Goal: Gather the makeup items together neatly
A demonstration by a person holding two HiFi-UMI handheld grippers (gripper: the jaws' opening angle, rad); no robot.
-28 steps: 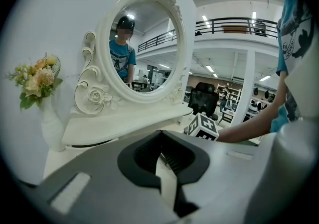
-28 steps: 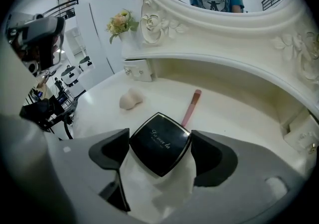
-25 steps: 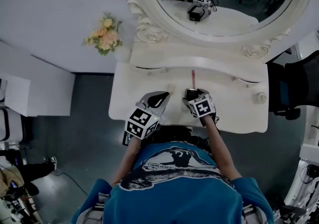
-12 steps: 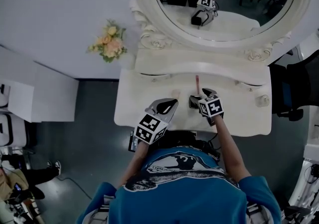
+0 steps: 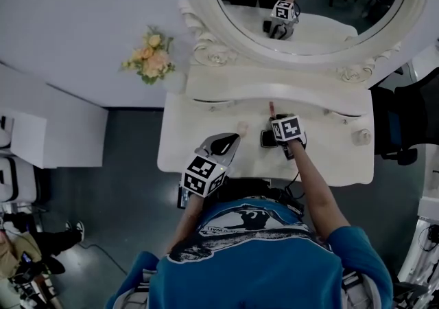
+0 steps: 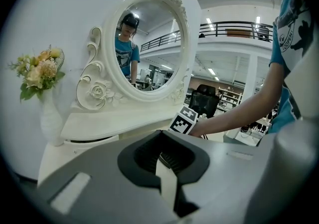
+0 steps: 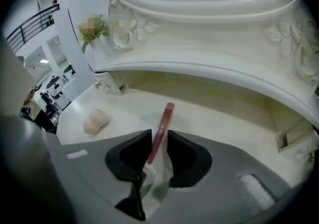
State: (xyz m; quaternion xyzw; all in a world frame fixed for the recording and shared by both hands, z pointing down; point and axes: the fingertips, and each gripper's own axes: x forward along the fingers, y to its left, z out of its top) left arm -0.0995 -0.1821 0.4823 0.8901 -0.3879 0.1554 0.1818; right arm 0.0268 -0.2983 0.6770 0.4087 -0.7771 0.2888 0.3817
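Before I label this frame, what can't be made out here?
Lip gloss tube: head view, mostly covered by right gripper.
Dark item: head view, partly under that gripper, too small to identify.
Left gripper view: left gripper blocks most of the tabletop.

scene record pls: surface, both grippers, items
surface: white dressing table with oval mirror
left hand-held gripper: jaws together, holding nothing
right hand-held gripper: jaws apart, one on each side of the pink tube, which lies on the table
other items: beige sponge left of the tube; dark case beside the right gripper
background: flowers
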